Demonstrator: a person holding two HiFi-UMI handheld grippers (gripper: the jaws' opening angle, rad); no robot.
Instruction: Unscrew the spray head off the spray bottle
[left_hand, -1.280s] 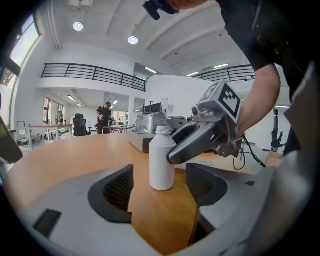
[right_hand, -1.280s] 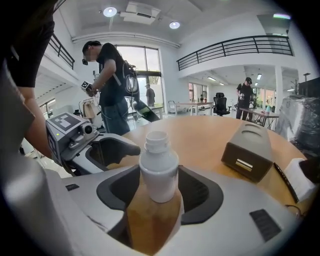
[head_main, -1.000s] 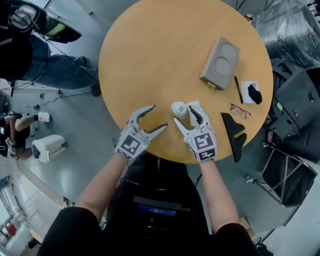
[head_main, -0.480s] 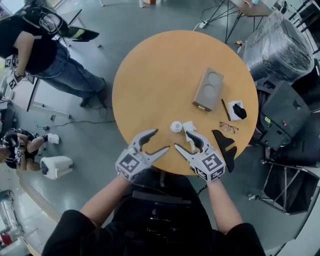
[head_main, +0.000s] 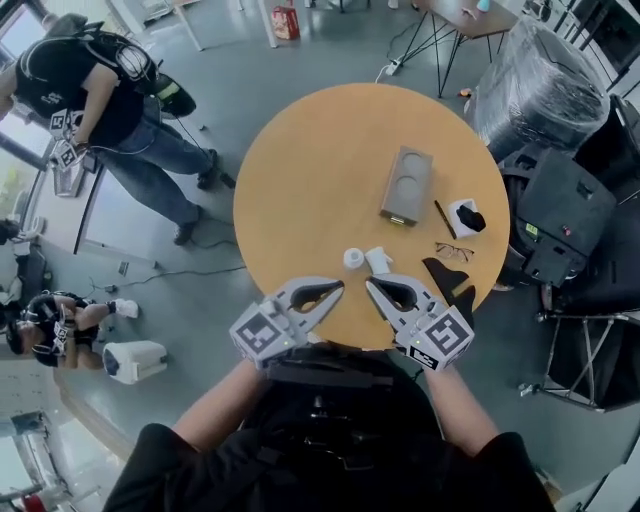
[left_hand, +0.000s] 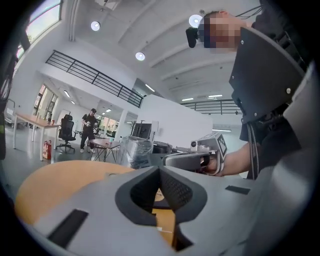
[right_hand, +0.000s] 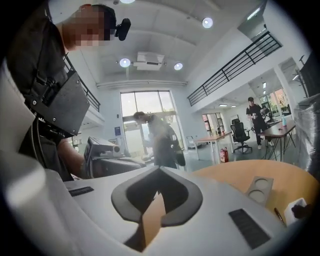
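Note:
A small white round bottle (head_main: 353, 258) stands near the front edge of the round wooden table (head_main: 300, 180), seen from above. The white spray head (head_main: 378, 261) lies just to its right. My left gripper (head_main: 338, 289) and right gripper (head_main: 369, 283) hang above the table's near edge, tips pointing inward toward each other, apart from both pieces. Both sets of jaws have just been closing and now stand shut with nothing between them. The left gripper view shows its pads (left_hand: 172, 187) meeting and the right gripper (left_hand: 186, 161) beyond. In the right gripper view, the shut right gripper (right_hand: 159, 171) faces the left gripper (right_hand: 107, 161).
A grey cardboard cup carrier (head_main: 405, 186) lies mid-table, with a pen (head_main: 443, 218), a white card bearing a black object (head_main: 466, 217), glasses (head_main: 452, 251) and a black stand (head_main: 448, 280) to the right. A person (head_main: 100, 85) stands left of the table; wrapped goods (head_main: 540, 90) and black cases (head_main: 565, 215) at right.
Both grippers rose off the table and drew back toward its near edge, and their jaws went from open to shut. The bottle and spray head stayed on the table.

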